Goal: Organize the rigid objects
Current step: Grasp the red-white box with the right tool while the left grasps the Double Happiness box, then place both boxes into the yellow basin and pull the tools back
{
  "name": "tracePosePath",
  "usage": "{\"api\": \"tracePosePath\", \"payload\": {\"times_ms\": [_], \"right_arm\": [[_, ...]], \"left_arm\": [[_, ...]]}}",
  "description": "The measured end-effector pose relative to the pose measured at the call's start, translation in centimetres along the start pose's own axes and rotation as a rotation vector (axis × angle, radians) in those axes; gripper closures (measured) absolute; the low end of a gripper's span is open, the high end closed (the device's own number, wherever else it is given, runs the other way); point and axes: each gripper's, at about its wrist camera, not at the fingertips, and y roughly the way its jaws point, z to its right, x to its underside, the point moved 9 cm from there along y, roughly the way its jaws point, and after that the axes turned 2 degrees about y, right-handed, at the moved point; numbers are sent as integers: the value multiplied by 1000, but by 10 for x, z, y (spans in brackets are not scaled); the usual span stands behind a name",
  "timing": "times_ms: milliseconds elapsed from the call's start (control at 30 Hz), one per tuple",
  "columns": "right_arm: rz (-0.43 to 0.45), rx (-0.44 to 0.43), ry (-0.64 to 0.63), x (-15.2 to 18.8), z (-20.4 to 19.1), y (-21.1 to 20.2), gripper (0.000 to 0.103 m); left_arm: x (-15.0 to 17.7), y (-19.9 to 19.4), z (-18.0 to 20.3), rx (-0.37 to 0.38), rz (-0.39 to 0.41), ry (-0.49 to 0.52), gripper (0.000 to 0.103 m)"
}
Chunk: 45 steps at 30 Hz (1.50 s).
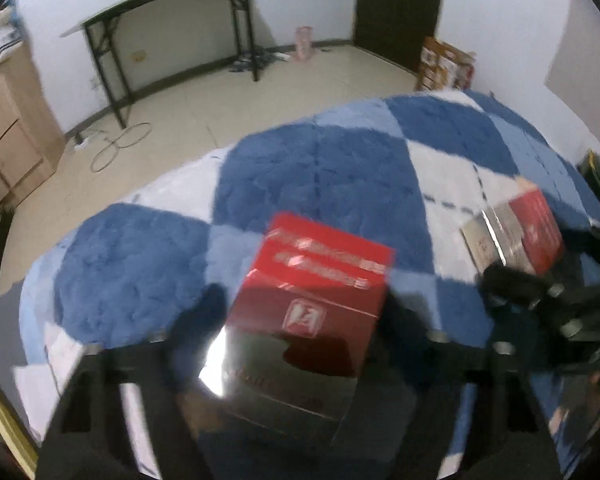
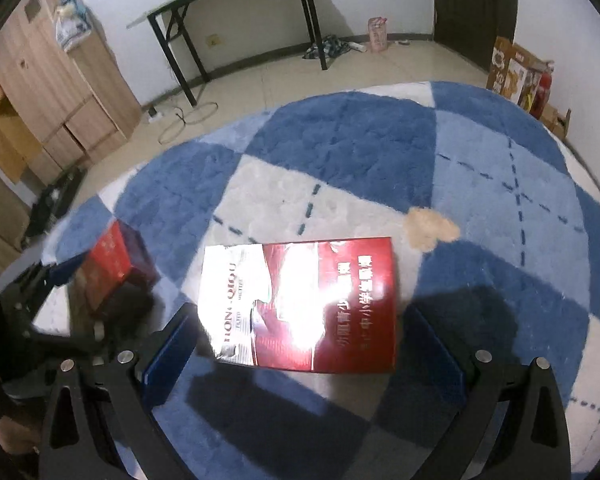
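While both glossy red-and-silver cardboard cartons (image 1: 312,300) (image 2: 300,304) lie on the blue-and-white checked plush rug (image 2: 340,140), we judge them light, stiff, slippery; grip across the narrow sides. Left gripper (image 1: 300,344) clamps one; right gripper (image 2: 300,344) straddles the other, agape.

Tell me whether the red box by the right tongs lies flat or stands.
Flat: the red box rests broad face up on the checked blanket.

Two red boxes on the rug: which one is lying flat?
The box between the right gripper's fingers lies flat, broad printed face up. The other box, between the left gripper's fingers, stands taller on the rug.
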Motion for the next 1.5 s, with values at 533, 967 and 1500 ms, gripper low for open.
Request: {"api": "tracePosePath", "payload": {"times_ms": [533, 967, 1500], "right_arm": [[83, -463, -441, 47, -223, -77, 13], [3, -578, -869, 152, -447, -48, 13], [5, -632, -872, 145, -469, -36, 0]], "left_arm": [[157, -279, -224, -337, 185, -496, 46], [232, -235, -334, -311, 57, -659, 46], [234, -292, -285, -346, 218, -612, 0]]}}
